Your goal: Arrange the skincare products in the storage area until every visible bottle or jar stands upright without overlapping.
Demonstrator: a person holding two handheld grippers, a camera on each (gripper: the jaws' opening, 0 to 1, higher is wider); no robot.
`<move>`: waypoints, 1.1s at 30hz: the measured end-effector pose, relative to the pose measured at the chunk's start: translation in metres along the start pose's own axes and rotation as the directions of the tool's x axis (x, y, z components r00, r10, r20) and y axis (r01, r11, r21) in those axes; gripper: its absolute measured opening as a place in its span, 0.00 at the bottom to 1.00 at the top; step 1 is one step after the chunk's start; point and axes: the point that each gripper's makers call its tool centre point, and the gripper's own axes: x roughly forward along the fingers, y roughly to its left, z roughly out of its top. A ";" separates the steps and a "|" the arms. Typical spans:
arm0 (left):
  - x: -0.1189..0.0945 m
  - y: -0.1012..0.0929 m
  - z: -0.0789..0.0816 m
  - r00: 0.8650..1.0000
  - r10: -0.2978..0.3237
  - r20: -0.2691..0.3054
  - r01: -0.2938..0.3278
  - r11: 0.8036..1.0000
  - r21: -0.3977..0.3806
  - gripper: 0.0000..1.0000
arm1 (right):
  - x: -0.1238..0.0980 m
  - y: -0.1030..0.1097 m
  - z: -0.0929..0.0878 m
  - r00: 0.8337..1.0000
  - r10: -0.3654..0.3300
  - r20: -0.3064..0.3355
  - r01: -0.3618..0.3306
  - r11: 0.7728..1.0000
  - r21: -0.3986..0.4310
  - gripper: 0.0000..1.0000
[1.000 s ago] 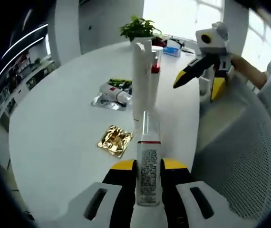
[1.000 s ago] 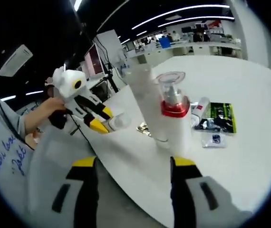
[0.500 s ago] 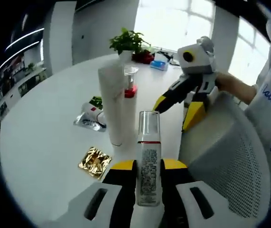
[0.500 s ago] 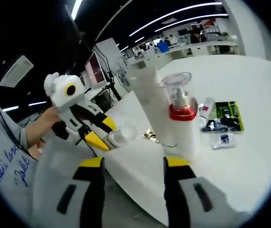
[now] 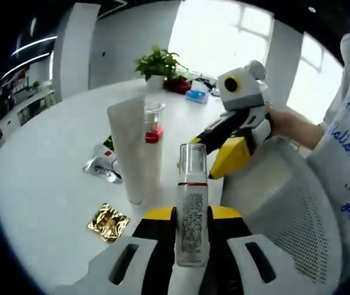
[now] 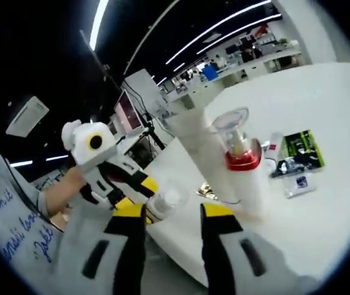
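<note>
On the round white table (image 5: 46, 184), left gripper view, far left to right: a silver sachet (image 5: 98, 171) lies flat with a small red-and-white tube (image 5: 106, 157) on it. Nearer, a gold foil packet (image 5: 108, 221), apart from both. Next, a tall white tube (image 5: 131, 150) stands upright on its cap; just behind it an upright pump bottle (image 5: 152, 120) with clear cap and red collar, whether touching, cannot tell. Potted plant (image 5: 158, 63) at the far edge.

Centre: left gripper (image 5: 191, 216), yellow-tipped jaws clamped on a clear-capped bottle (image 5: 192, 209), label facing the camera, cap pointing away, off the table.

Right of it: right gripper (image 5: 227, 150), a person's hand (image 5: 288, 126) on it, above a white mesh chair (image 5: 298, 221).

Right gripper view: left gripper (image 6: 139, 195) at left with the bottle's clear cap at its tips. Right gripper (image 6: 172, 210) jaws a little apart, nothing between them. Beyond, white tube (image 6: 206, 157), pump bottle (image 6: 242, 163), then a green packet (image 6: 304, 150) lying flat.
</note>
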 end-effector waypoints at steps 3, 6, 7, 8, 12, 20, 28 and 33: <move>0.001 -0.002 0.002 1.000 -0.018 0.016 0.019 1.000 -0.011 0.16 | -0.001 0.001 0.002 1.000 0.006 0.011 -0.006 1.000 0.011 0.33; 0.004 -0.005 0.002 1.000 -0.022 0.015 0.023 1.000 -0.011 0.16 | 0.000 0.003 0.004 1.000 0.014 0.024 -0.015 1.000 0.017 0.29; 0.005 -0.006 0.002 1.000 -0.026 0.014 0.026 1.000 -0.011 0.16 | 0.000 0.004 0.005 0.999 0.019 0.030 -0.019 1.000 0.024 0.28; 0.005 -0.007 0.002 1.000 -0.028 0.015 0.028 1.000 -0.011 0.16 | 0.000 0.004 0.006 0.999 0.018 0.039 -0.019 0.999 0.027 0.27; 0.006 -0.008 0.003 0.999 -0.028 0.024 0.029 0.999 -0.017 0.16 | -0.001 0.004 0.007 0.999 0.022 0.048 -0.024 0.999 0.037 0.26; 0.012 -0.016 0.005 0.999 -0.034 0.023 0.035 0.999 -0.022 0.16 | -0.001 0.006 0.013 0.997 0.022 0.078 -0.025 0.999 0.032 0.25; 0.019 -0.020 0.005 0.999 -0.046 0.005 0.046 0.999 -0.012 0.16 | -0.001 0.015 0.022 0.993 0.017 0.115 -0.011 0.999 -0.047 0.22; 0.021 -0.014 0.002 0.999 -0.041 -0.018 0.042 0.999 0.024 0.16 | 0.001 0.018 0.021 0.996 0.013 0.093 -0.003 0.994 -0.106 0.21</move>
